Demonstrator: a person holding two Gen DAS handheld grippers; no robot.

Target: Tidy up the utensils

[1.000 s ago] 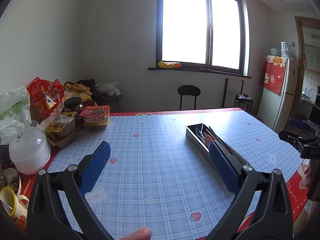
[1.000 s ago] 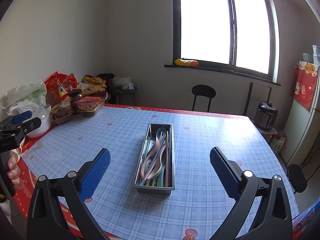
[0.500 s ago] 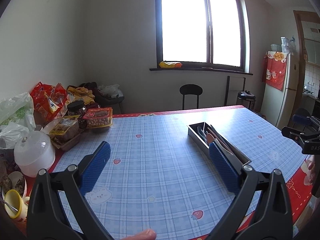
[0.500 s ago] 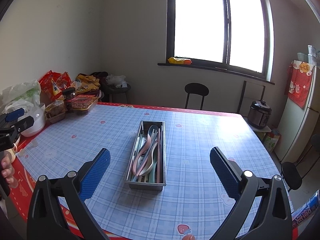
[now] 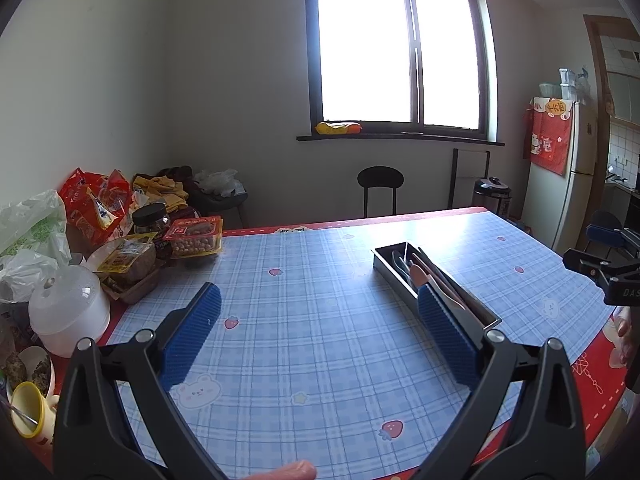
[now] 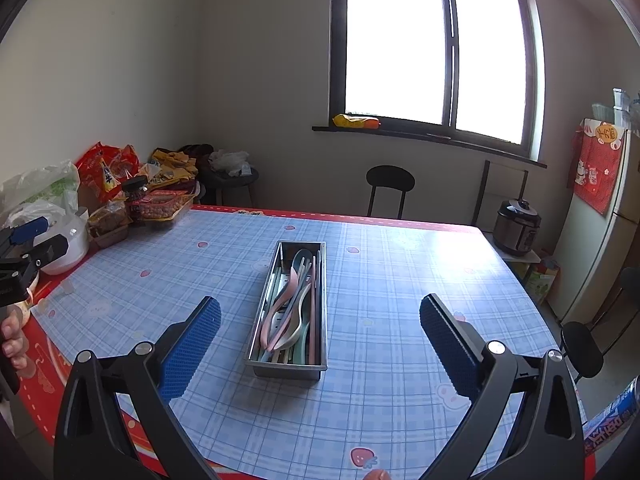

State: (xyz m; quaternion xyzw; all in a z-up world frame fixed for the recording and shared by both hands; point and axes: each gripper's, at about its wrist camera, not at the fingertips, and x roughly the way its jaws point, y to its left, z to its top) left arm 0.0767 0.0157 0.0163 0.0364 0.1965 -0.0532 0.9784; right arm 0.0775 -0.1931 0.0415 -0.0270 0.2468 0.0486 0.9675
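Both tools, left [image 5: 318, 320] and right [image 6: 320, 320], hover wide open and empty above the tabletop [image 6: 400, 280]; utensils [image 6: 292, 308] fill the metal tray [image 6: 286, 370].

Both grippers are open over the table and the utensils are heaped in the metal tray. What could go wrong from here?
1. The pastel utensils lie crossed and overlapping in the metal tray, so the right gripper may lift several at once.
2. The tray looks light on the smooth tablecloth; a push could slide it.
3. The left gripper has snack packs and a yellow cup close by, easy to bump.
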